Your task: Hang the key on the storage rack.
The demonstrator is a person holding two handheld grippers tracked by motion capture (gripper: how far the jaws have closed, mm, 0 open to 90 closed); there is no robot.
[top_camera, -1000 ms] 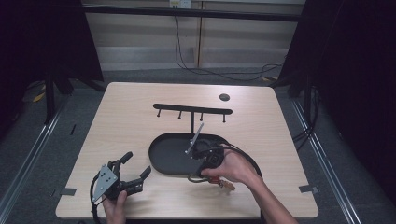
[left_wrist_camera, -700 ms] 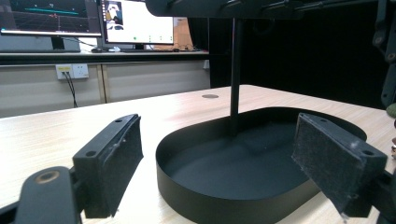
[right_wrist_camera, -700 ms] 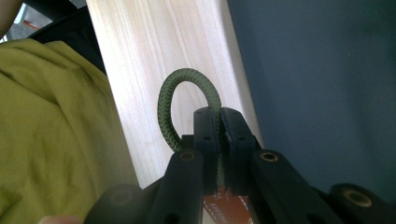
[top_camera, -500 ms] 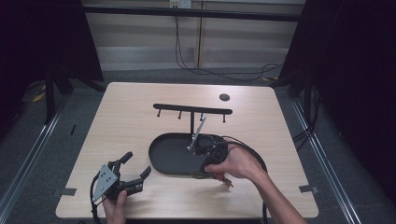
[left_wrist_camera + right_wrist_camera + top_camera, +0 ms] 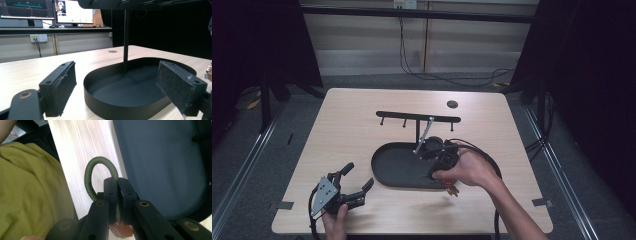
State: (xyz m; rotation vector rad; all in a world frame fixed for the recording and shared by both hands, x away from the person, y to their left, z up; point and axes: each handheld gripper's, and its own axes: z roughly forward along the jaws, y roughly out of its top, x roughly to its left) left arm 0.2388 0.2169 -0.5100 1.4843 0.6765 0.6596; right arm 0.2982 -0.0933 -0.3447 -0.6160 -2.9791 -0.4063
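My right gripper (image 5: 450, 185) hangs over the near right end of the black oval tray (image 5: 381, 172), its jaws pointing down and towards the person. In the right gripper view its jaws are shut (image 5: 117, 182) on a green braided cord loop (image 5: 89, 177); a red tag (image 5: 121, 230) shows below the pads. The same small red piece (image 5: 452, 190) dangles under the hand, above the table. My left gripper (image 5: 358, 177) rests at the table's near left, open, nothing between its pads (image 5: 62, 83), facing the tray (image 5: 105, 105).
A black rack with hooks (image 5: 417, 116) stands on a post in the tray. A small dark disc (image 5: 452, 104) lies at the table's far right. The right gripper's cable (image 5: 492, 162) loops beside the tray. A yellow garment (image 5: 30, 190) is close below the right gripper.
The right hand has lifted its gripper and the cord piece up and a little farther from the table's near edge. The left gripper has stayed still.
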